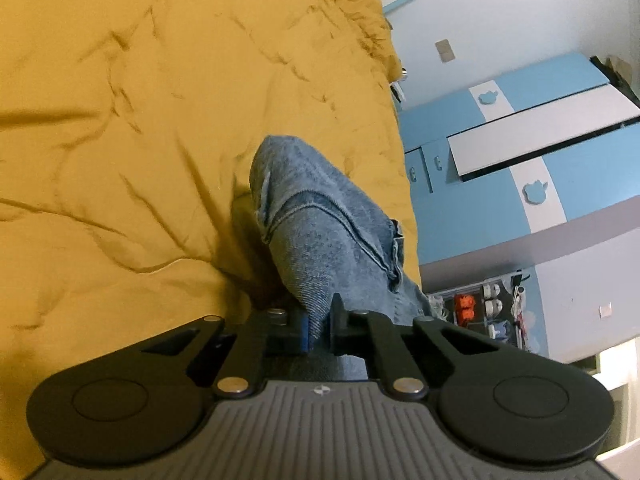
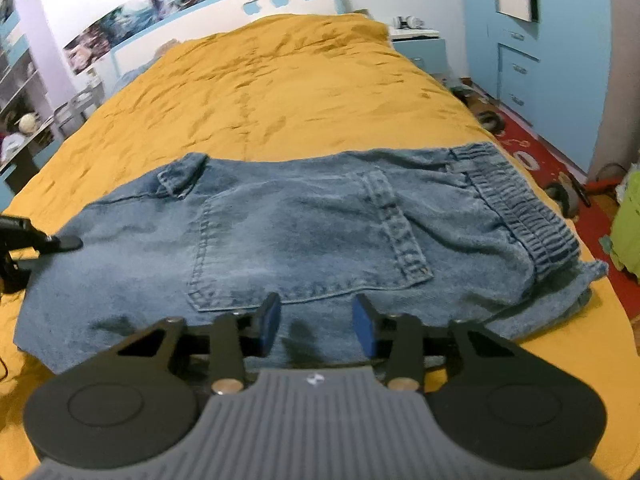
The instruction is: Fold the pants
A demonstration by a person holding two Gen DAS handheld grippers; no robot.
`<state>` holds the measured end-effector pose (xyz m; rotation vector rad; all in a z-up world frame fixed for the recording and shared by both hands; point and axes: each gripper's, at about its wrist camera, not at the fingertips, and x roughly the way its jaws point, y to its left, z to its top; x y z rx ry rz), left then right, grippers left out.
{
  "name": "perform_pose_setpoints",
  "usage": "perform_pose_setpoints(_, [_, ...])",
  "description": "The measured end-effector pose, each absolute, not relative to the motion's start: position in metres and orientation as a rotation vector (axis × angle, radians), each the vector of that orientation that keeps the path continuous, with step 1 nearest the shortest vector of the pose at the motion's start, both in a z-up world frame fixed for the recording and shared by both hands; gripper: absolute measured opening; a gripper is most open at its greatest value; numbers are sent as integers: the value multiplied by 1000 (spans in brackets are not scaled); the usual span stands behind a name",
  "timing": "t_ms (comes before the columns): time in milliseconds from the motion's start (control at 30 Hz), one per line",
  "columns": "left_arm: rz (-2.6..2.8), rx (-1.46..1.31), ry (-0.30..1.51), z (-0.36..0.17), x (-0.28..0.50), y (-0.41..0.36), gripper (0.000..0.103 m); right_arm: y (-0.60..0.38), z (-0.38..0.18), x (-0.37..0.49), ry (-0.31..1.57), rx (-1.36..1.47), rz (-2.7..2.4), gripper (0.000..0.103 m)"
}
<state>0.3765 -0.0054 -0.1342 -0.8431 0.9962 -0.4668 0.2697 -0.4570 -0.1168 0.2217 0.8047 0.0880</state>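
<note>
Faded blue denim pants, elastic waistband and patch pocket showing, lie folded across the bed's near edge; left tongs pinch the cloth, right tongs stand wide above it.

The left gripper is closed, its jaws pinching denim of the pants, and is rolled steeply sideways. The right gripper hovers level just over the pants' near edge, jaws spread wide, gripping nothing.
</note>
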Motion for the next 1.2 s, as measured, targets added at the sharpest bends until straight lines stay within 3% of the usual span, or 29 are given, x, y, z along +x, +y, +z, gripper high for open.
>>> perform_pose_setpoints(67, [-446, -821, 958, -118, 363, 14, 0, -449, -110, 269, 810, 207, 134, 24])
perform_pose_setpoints(167, [-321, -790, 774, -77, 340, 81, 0, -428, -100, 269, 818, 177, 238, 19])
perform_pose_setpoints(267, [-331, -839, 808, -59, 333, 131, 0, -405, -96, 272, 833, 107, 293, 19])
perform_pose_setpoints(400, [-362, -775, 851, -57, 325, 125, 1, -390, -96, 278, 841, 133, 299, 22])
perform_pose_setpoints(600, [-420, -747, 879, -79, 329, 77, 23, -373, -89, 271, 853, 100, 311, 28])
perform_pose_setpoints(767, [-430, -625, 891, -88, 332, 42, 54, -379, -89, 265, 872, 71, 282, 30])
perform_pose_setpoints(833, [-423, -576, 882, -91, 333, 33, 56, -383, -90, 265, 874, 68, 268, 32])
perform_pose_setpoints(867, [-438, -562, 879, -94, 335, 31, 65, -384, -90, 266, 876, 67, 263, 33])
perform_pose_setpoints(933, [-448, -599, 874, -99, 335, 33, 71, -385, -92, 268, 879, 64, 257, 34])
perform_pose_setpoints(1200, [-488, -821, 985, -139, 360, 35, 66, -382, -99, 287, 869, 62, 263, 36])
